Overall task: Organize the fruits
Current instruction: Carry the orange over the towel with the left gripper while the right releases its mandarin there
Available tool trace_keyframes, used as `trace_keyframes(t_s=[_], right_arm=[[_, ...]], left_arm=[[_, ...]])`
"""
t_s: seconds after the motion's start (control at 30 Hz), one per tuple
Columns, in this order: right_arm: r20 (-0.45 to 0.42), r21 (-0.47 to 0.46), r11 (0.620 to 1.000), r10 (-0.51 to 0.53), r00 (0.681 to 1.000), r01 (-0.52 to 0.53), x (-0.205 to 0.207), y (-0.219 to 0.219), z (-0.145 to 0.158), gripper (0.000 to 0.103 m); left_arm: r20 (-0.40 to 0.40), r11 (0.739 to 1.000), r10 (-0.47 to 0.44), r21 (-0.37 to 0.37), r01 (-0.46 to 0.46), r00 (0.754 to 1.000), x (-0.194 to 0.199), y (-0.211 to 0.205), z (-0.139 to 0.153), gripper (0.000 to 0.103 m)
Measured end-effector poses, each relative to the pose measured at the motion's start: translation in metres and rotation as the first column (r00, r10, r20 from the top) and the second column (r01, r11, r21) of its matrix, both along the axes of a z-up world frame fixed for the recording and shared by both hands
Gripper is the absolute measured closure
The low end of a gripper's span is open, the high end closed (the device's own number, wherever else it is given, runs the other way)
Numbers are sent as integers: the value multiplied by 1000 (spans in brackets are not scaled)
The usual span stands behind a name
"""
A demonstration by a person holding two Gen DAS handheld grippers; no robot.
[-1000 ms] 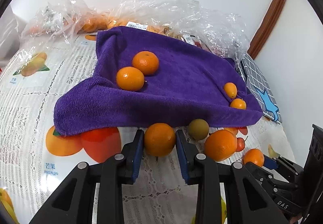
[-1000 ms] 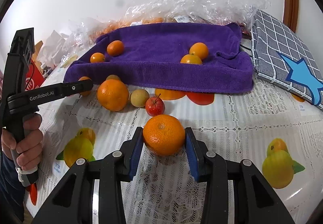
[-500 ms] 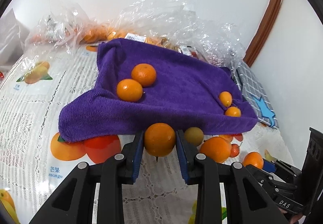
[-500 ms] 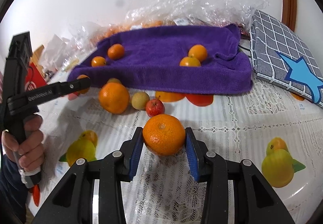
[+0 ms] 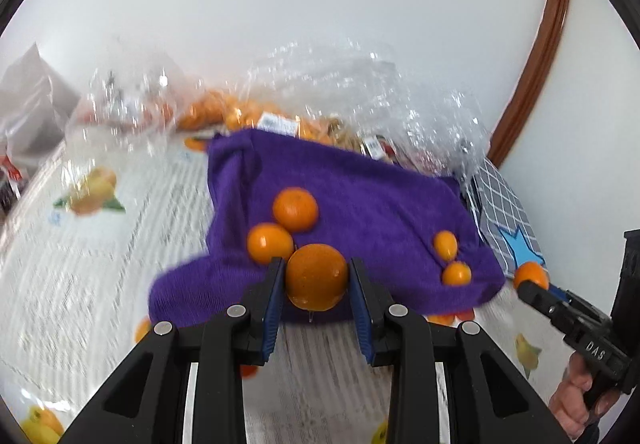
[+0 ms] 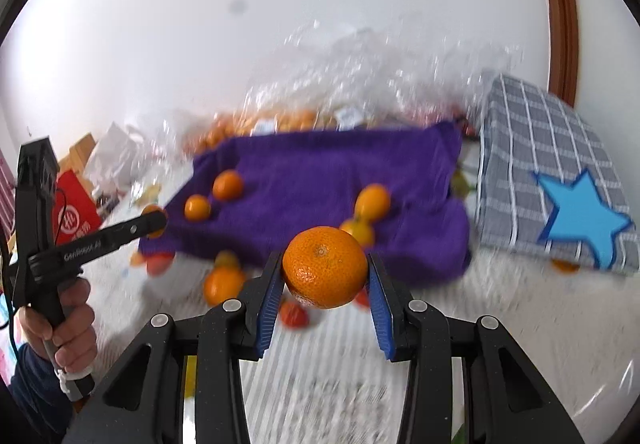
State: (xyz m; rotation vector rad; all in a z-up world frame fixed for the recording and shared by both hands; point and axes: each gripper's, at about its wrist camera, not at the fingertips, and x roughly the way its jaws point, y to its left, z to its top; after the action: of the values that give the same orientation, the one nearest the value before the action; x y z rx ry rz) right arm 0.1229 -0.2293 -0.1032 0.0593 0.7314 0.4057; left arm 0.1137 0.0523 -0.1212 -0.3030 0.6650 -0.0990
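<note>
Between the left gripper's (image 5: pixel 316 280) blue pads sits an orange (image 5: pixel 317 276), clamped and lifted above the purple towel's (image 5: pixel 360 203) near edge; the right gripper (image 6: pixel 325 276) likewise pinches a tangerine (image 6: pixel 325 267) above the lace tablecloth (image 6: pixel 520 324), four small oranges lying on the towel.

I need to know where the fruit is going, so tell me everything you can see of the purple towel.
The purple towel is a thick, fuzzy terry cloth spread over the fruit-print tablecloth, rumpled, with a raised fold at its back left corner. Four small oranges lie on it in two pairs, one pair left, the other right. Clear plastic bags lie behind it and a checked cushion beside it.
</note>
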Motion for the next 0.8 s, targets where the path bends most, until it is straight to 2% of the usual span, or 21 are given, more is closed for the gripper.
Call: trace_keyframes(t_s=[0.17,0.3,0.47,0.57,0.7,0.8], right_arm=[[47,-18,999,-26,999,26,31,-5,14,62],[52,-47,998,-39,998,42,58,-5,13,62],[3,-44,998,-54,999,55,82,-10,-7,62],[-50,-62,996,-64,997,61,88,-13,-24,62],[-59,-81,995,-69,996,65,90,-15,-32,62],[-106,-49,998,-47,993,42,95,-16,-41,62]], left_arm=[[7,1000,18,6,-18,1000,25,-3,9,73],[-14,999,29,-14,-29,999,49,-10,2,73],[-26,999,33,-24,-34,999,64,-17,-16,73],[-25,999,33,-4,-33,999,65,-21,-26,73],[-29,999,10,54,-9,1000,65,-31,-31,73],[-43,999,-14,43,16,999,67,-33,-35,73]])
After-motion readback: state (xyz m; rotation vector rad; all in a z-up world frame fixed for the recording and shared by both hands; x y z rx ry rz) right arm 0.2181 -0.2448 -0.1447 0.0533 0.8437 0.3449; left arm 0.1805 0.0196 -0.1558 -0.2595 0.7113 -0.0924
